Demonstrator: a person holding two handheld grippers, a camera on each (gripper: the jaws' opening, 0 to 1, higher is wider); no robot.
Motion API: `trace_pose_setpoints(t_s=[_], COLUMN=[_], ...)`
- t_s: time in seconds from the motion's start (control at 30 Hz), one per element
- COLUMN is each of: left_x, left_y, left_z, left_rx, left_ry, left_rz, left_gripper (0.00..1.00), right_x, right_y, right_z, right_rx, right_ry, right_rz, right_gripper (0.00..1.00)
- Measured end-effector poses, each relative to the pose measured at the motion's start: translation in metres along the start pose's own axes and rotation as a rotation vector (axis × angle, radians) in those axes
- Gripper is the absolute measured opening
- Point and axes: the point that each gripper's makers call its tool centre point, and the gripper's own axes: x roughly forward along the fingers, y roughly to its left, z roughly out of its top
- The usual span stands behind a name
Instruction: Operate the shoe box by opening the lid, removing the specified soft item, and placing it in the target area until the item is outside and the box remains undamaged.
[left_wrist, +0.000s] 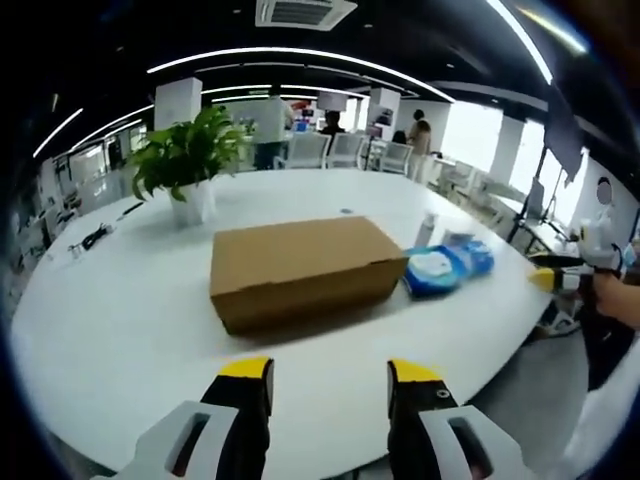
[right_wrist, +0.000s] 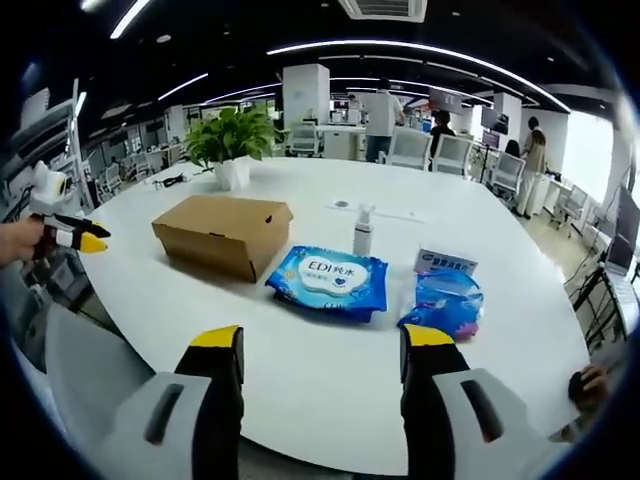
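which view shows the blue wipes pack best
The right gripper view: the blue wipes pack lies unobstructed, its label facing the camera. The left gripper view shows it small, partly hidden behind the shoe box.

The left tool (left_wrist: 328, 385) has its jaws spread apart, nothing between them. The right tool (right_wrist: 318, 355) likewise gapes, empty, with its yellow-tipped jaws level.

A potted plant (right_wrist: 232, 140) stands on the white table (right_wrist: 300, 360), a small bottle (right_wrist: 363, 236) mid-table, office chairs (right_wrist: 455, 152) beyond.
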Motion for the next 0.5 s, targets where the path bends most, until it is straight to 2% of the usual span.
trace_pose_setpoints(t_s=[0.2,0.5], left_x=[-0.003,-0.005], left_y=[-0.016,-0.039], left_z=[0.003,-0.002], left_rx=[-0.007,-0.04], left_ry=[-0.013,-0.012], left_rz=[-0.014,-0.049], left_gripper=[0.49,0.54], right_x=[-0.01,-0.016], right_y=[-0.001,-0.004], right_z=[-0.005,-0.002], right_rx=[0.01,0.018], right_ry=[0.002,0.001], right_rz=[0.005,0.027], right_gripper=[0.63,0.66])
